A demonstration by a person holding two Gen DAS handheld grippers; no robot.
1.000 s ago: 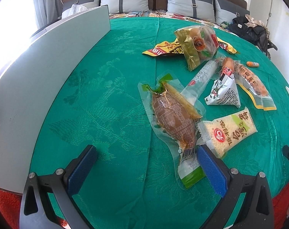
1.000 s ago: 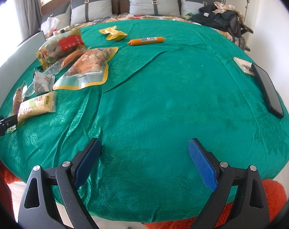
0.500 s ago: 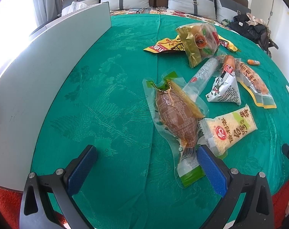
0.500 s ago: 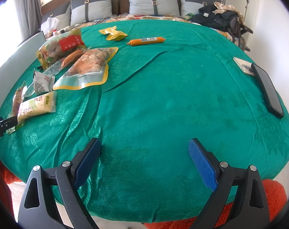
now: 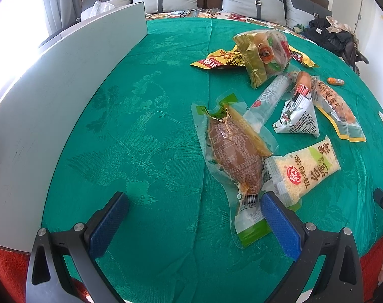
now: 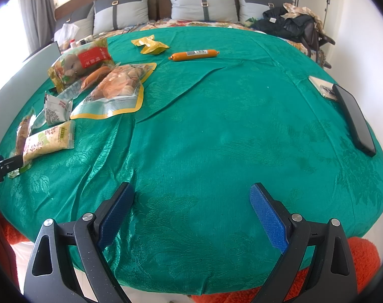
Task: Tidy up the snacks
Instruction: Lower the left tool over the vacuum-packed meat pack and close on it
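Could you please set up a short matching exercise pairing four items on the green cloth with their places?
Things:
1. loose orange sausage
2. black phone
3. vacuum-packed brown meat
4. yellow-bordered pouch

Places:
A. at the cloth's right edge
B. nearest the left tongs, beside their right finger
C. alone near the far side
D. in the snack pile, beside the white triangular packet

Pairs: 1-C, 2-A, 3-B, 4-D

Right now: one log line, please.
left gripper open, empty | right gripper open, empty | snacks scattered on green tablecloth | none grasped
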